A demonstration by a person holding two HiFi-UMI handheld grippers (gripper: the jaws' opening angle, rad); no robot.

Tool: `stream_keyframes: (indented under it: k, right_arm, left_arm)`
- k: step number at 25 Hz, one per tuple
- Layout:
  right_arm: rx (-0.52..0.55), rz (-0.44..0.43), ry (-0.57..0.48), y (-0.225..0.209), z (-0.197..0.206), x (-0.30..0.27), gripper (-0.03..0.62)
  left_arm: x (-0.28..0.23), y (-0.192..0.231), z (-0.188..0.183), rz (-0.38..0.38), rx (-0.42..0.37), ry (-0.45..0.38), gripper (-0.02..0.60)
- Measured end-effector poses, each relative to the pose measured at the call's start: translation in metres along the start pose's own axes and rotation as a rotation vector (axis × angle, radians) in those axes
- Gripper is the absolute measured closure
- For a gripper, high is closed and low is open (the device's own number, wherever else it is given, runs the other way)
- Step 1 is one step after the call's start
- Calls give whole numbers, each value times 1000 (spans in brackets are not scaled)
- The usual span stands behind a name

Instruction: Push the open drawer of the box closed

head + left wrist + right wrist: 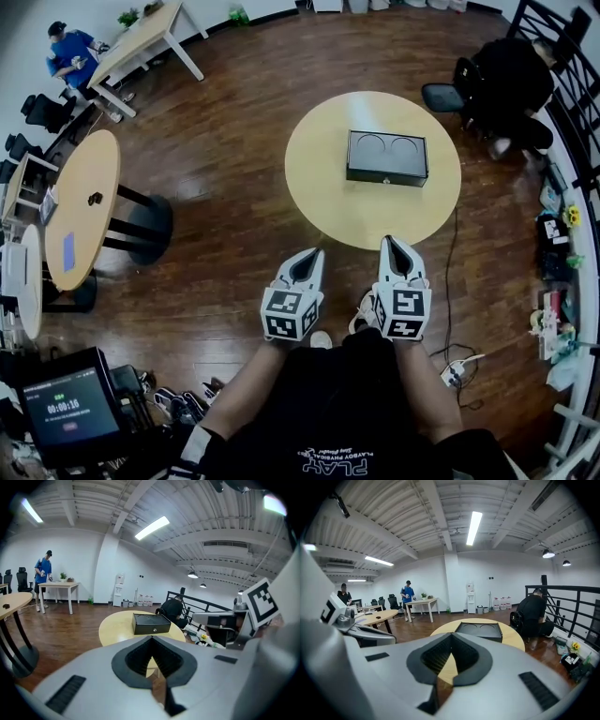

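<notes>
Task not started: approach and push remain. Box [386,157] on round table [319,187], upper centre, well apart from tongs. Left gripper [310,257] and right gripper [392,247] at lower centre, jaws pinched together, empty. Drawer gap too small to tell.

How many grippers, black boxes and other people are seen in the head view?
Grippers: 2 (left gripper, right gripper)
Boxes: 1 (black box)
Other people: 2 (person in blue, person in black)
Total: 5
</notes>
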State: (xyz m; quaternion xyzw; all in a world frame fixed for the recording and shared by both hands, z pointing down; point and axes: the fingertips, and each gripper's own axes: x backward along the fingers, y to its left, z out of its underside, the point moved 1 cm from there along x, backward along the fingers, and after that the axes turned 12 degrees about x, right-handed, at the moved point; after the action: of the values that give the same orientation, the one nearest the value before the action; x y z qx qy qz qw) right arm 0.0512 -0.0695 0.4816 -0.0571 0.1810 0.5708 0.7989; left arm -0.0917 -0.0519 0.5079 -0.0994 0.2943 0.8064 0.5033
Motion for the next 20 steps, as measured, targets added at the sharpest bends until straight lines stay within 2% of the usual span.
stream_keyframes:
  k: [4,9,13,20]
  right_arm:
    - [9,3,3,40,-2,27,589]
    - [102,26,0,93,15,82,589]
    - [105,70,-6,102,23,129,588]
    - [100,95,4,109,25,145,589]
  left_arm:
    - [34,3,9,32,-1,-14,584]
    - [90,-5,29,72,-22,-46,584]
    - [125,-23,51,99,-50,-58,584]
    - [137,-43,64,177,-50,-43,584]
